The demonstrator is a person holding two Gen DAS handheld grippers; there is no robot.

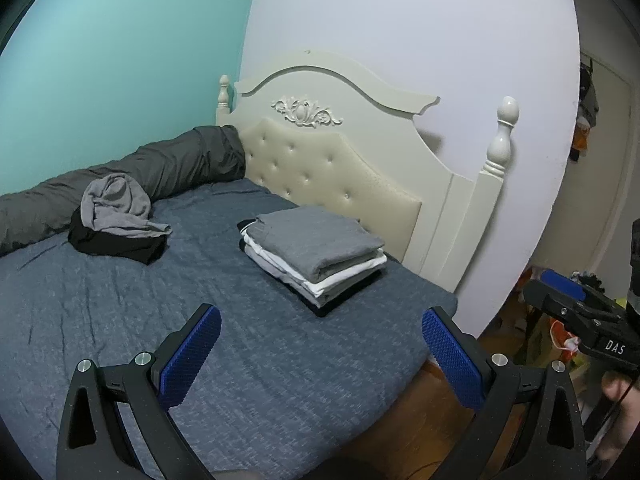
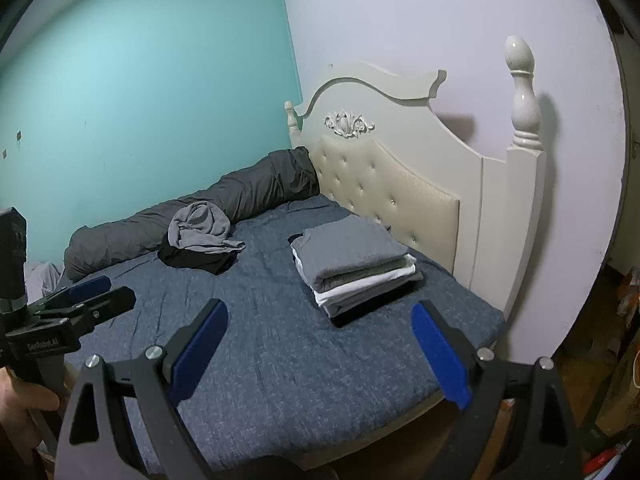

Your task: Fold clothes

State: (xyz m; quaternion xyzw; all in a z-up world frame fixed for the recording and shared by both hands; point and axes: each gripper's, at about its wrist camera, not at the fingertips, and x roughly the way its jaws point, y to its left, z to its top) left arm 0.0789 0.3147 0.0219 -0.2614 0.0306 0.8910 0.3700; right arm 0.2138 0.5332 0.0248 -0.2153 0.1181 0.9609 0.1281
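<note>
Right now I have both grippers hovering above the near edge of the bed (image 1: 120, 304), neither touching any cloth. My left gripper (image 1: 322, 350) has its blue-padded fingers (image 1: 192, 356) spread wide with nothing between them, only the blue-grey bedsheet (image 2: 280, 360) showing through the gap. My right gripper (image 2: 320, 350) is the same: fingers (image 2: 440, 360) wide apart and empty. From the left wrist camera I see the right gripper at about 3 o'clock, off the bed's side; from that angle I cannot tell how far it is open, but its own camera settles it.

At roughly 12 o'clock from both grippers sits the stack of folded clothes (image 1: 316, 252), a grey piece on top, white and darker layers beneath, lying on the sheet close to the cream tufted headboard (image 1: 320, 168). Well apart from it, toward 10 o'clock, lies the unfolded pile (image 1: 116, 220): a crumpled grey garment (image 2: 202, 226) resting on top of a black garment (image 2: 192, 260). Just behind that pile, a rolled dark grey duvet (image 1: 160, 168) runs along the teal wall (image 1: 100, 60) up to the headboard.

In the right wrist view the left gripper shows at 9 o'clock, with the person's hand (image 2: 24, 400) on its handle at the lower left edge.
</note>
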